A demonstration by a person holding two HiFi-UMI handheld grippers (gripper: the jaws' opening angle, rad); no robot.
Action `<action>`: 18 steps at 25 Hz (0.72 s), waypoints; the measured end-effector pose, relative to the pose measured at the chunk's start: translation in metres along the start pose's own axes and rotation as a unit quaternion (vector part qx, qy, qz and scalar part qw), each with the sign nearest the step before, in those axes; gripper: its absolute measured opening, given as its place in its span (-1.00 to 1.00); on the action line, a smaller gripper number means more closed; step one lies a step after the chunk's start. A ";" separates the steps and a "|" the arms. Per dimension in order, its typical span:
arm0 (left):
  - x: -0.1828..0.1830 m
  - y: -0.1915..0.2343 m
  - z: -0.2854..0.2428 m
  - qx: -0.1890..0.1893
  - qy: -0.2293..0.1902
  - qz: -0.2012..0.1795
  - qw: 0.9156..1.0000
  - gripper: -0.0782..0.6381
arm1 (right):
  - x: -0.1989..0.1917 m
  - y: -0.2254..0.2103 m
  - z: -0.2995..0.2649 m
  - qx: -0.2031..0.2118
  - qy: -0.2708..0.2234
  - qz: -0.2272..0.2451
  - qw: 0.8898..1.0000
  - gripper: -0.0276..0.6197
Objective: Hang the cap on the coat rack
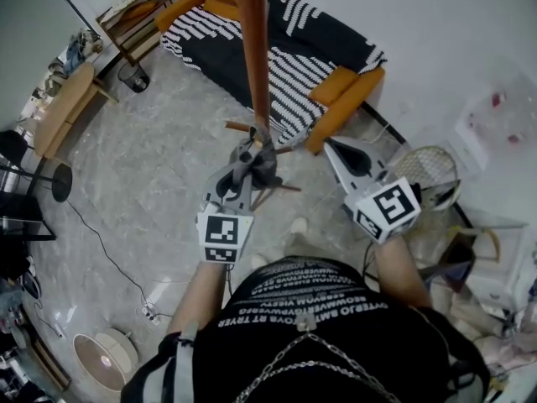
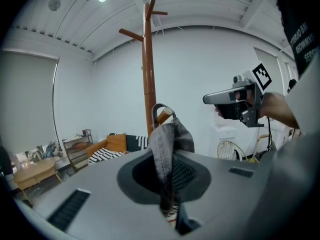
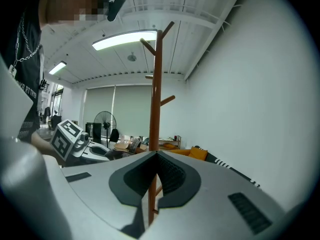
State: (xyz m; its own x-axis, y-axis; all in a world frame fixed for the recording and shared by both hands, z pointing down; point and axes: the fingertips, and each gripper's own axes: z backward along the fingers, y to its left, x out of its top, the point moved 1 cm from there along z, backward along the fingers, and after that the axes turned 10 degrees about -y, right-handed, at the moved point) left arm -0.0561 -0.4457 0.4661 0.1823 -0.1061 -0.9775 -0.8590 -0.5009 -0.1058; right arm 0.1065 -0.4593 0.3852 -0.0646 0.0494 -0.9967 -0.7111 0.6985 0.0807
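The brown wooden coat rack (image 1: 252, 49) rises straight in front of me, with short pegs low on its pole. My left gripper (image 1: 252, 147) is shut on a grey cap (image 1: 256, 164) and holds it right against the pole. In the left gripper view the cap (image 2: 168, 141) hangs crumpled between the jaws, and its strap loop sits around a peg (image 2: 164, 116) of the coat rack (image 2: 147, 69). My right gripper (image 1: 333, 147) is off to the right of the pole, shut and empty. In the right gripper view its jaws (image 3: 156, 155) meet in front of the pole (image 3: 157, 99).
A black-and-white striped sofa (image 1: 277, 49) with orange cushions stands behind the rack. A floor fan (image 1: 105, 361) lies at the lower left, a wooden table (image 1: 63, 107) stands at the left, and a round wire frame (image 1: 428, 170) and clutter are at the right wall.
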 end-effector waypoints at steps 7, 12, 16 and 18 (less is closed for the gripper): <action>-0.017 0.000 -0.010 -0.002 0.015 0.001 1.000 -0.73 | -0.001 -0.002 0.003 -0.003 0.000 0.003 1.000 -0.94; -0.032 0.000 -0.018 -0.006 0.034 -0.003 0.999 -0.73 | -0.001 0.000 0.000 -0.002 0.000 0.002 1.000 -0.94; -0.039 -0.003 -0.016 -0.007 0.036 0.001 0.999 -0.73 | -0.001 0.004 0.000 0.002 0.001 0.002 1.000 -0.94; -0.040 -0.008 -0.017 -0.017 0.038 0.002 0.999 -0.73 | 0.002 0.004 -0.002 0.004 -0.002 0.002 1.000 -0.94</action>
State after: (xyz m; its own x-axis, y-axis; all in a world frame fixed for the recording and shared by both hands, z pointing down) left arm -0.0489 -0.4520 0.5090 0.2154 -0.1725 -0.9612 -0.8437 -0.5285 -0.0943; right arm 0.1024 -0.4576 0.3839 -0.0647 0.0550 -0.9964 -0.7058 0.7034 0.0846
